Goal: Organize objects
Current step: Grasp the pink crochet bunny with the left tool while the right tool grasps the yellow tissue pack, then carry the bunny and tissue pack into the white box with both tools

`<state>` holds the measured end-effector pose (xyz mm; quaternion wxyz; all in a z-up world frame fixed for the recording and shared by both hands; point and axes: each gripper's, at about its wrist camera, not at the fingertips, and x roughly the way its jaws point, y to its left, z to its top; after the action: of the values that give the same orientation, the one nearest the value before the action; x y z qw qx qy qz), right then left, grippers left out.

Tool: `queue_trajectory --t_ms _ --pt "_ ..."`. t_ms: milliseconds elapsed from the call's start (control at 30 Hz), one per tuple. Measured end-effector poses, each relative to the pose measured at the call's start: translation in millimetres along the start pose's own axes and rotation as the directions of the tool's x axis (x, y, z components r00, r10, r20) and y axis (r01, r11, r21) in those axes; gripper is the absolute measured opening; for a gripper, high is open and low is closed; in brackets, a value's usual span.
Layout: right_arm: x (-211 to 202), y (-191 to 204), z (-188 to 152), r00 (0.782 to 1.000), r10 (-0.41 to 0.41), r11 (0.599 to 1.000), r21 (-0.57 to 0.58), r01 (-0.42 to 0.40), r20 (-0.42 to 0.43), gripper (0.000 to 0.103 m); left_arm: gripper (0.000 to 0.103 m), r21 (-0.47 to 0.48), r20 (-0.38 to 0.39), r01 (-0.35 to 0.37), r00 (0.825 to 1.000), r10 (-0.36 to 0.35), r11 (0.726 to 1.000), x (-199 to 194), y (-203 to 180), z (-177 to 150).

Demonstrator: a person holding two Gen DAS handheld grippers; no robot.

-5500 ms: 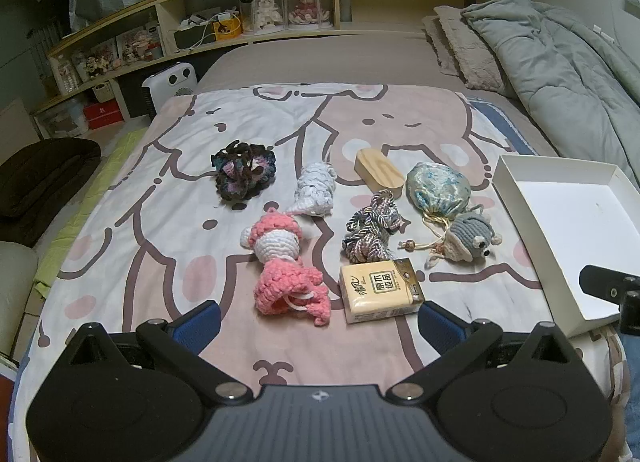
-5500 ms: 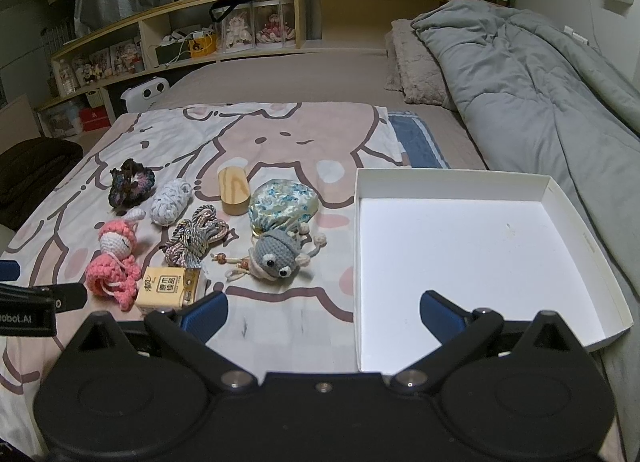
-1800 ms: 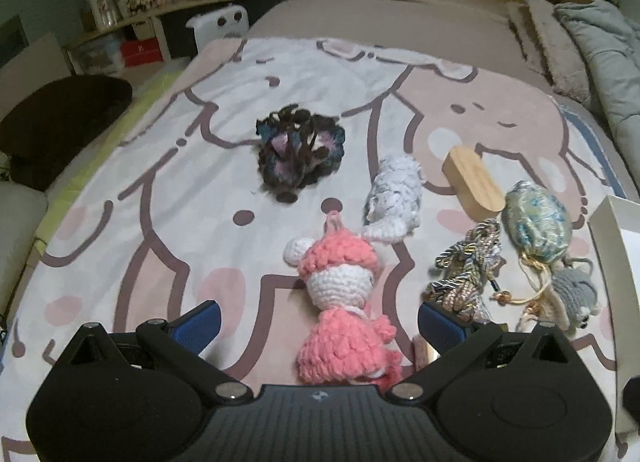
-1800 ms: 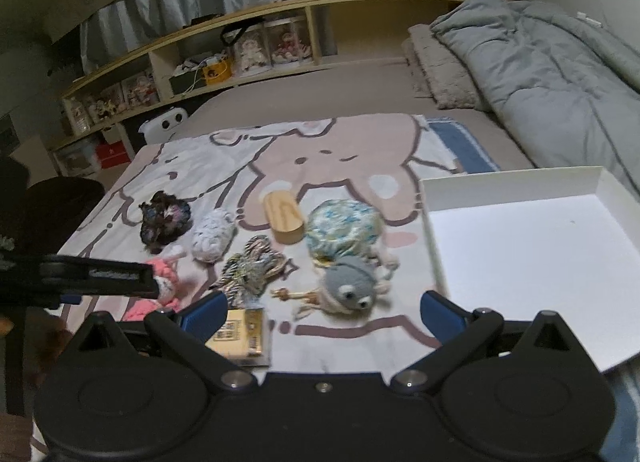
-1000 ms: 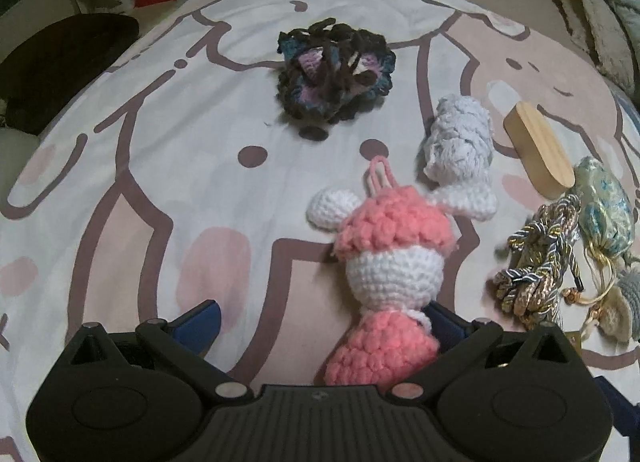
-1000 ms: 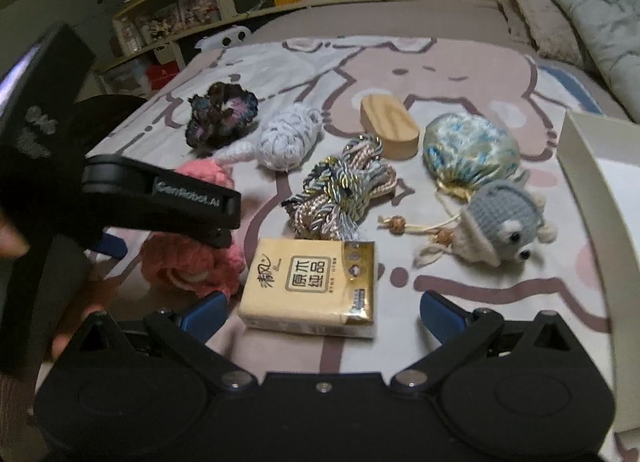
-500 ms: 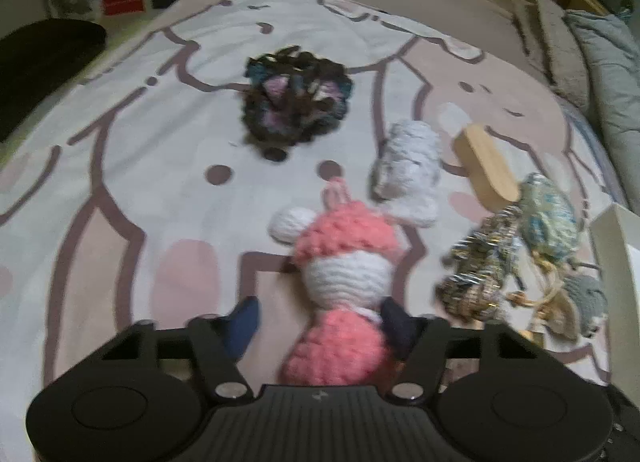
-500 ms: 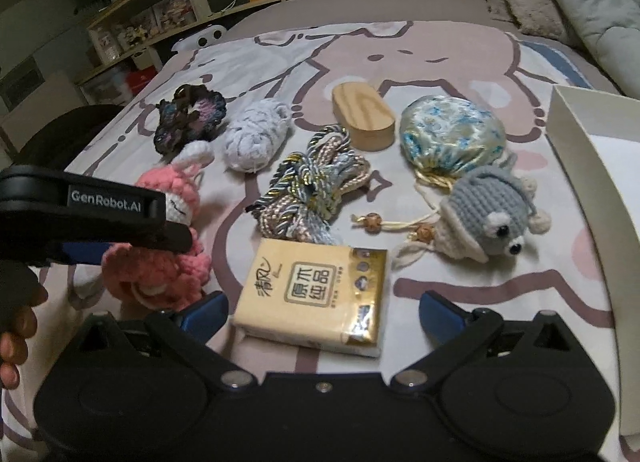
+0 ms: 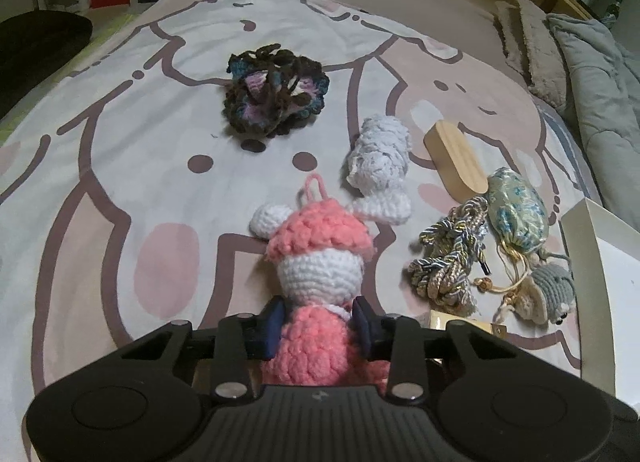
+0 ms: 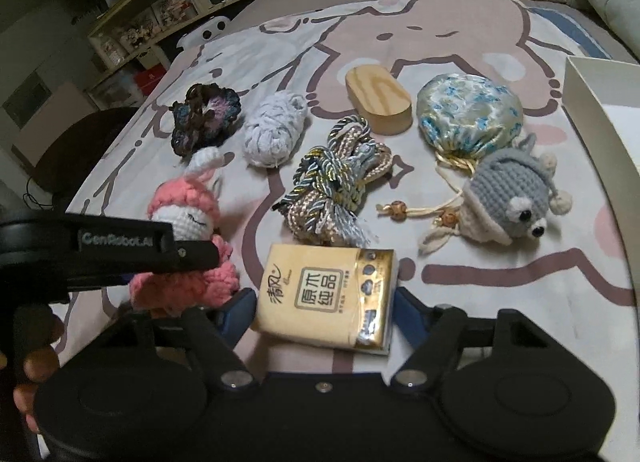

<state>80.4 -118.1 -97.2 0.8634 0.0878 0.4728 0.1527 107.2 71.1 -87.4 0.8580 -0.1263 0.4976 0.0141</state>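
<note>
The left gripper pinches the pink crochet doll at its neck, low in the frame. The right gripper brackets the tissue pack, fingers seemingly not yet pressing. Lift the doll straight up, I'd say, clearing the braided cord bundle, then carry it to the white box at right.

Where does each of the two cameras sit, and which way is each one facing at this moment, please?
Left wrist: on the left gripper, low over the bedspread, looking along its fingers, closed on the pink crochet doll.
Right wrist: on the right gripper, facing up the bed, fingers either side of the tissue pack; the left gripper and the person's fingertips show at left.
Shared: doll, cord bundle, wooden block, white box.
</note>
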Motion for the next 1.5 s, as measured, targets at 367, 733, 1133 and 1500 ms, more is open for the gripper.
queue_trajectory --t_ms 367,733,1133,1500 --pt "-17.8 8.0 -4.8 0.993 -0.119 0.982 -0.151 0.116 -0.008 0.092 0.038 -0.001 -0.002 0.001 1.0 -0.001 1.0 -6.8 1.5 -3.8" --pt "-6.8 -2.6 -16.4 0.977 -0.214 0.969 0.128 0.213 -0.005 0.085 0.038 -0.022 -0.003 -0.007 1.0 0.007 1.0 -5.7 2.7 -7.1" --pt "-45.4 -3.5 8.3 0.99 -0.125 0.992 0.019 0.124 0.072 0.074 0.036 -0.019 0.087 0.03 0.996 -0.028 0.999 -33.3 -0.5 -1.6" --pt "-126.0 -33.4 54.2 0.956 -0.094 0.994 -0.029 0.106 0.277 0.074 0.036 0.01 0.238 0.112 0.965 -0.111 0.994 -84.0 -21.9 15.2"
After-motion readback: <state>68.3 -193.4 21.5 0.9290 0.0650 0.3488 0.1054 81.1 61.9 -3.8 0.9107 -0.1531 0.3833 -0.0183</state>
